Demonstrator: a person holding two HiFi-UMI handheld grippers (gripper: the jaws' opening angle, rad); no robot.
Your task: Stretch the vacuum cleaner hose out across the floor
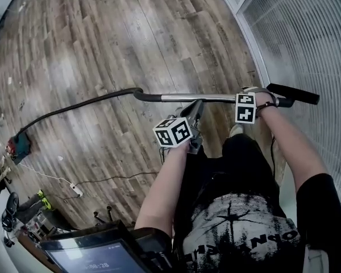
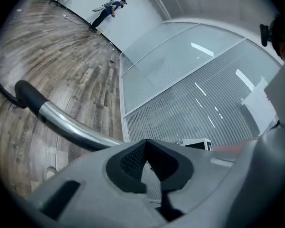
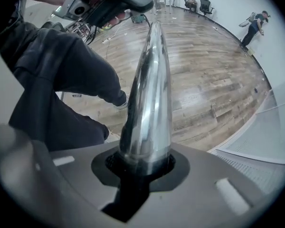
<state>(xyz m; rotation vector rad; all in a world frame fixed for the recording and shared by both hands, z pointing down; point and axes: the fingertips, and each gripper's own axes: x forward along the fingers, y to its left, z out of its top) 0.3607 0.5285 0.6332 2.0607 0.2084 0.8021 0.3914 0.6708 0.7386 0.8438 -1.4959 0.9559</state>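
Observation:
A black hose (image 1: pixel 74 108) runs over the wooden floor from a red and teal machine (image 1: pixel 17 147) at the left up to a bent black grip (image 1: pixel 145 95). From there a shiny metal tube (image 1: pixel 199 98) goes right to a black end piece (image 1: pixel 292 94). My right gripper (image 1: pixel 251 99) points down and is shut on the metal tube (image 3: pixel 149 89), which fills its jaws (image 3: pixel 142 163). My left gripper (image 1: pixel 198 106) sits just below the tube. Its jaws (image 2: pixel 149 163) are shut with nothing between them, and the tube (image 2: pixel 71 127) passes to their left.
A glass wall with white blinds (image 1: pixel 307 38) borders the right side. A white cable with a power strip (image 1: pixel 74 189) lies near tools at the lower left. A tablet (image 1: pixel 85 257) sits at the bottom. People (image 3: pixel 254 25) stand by the far wall.

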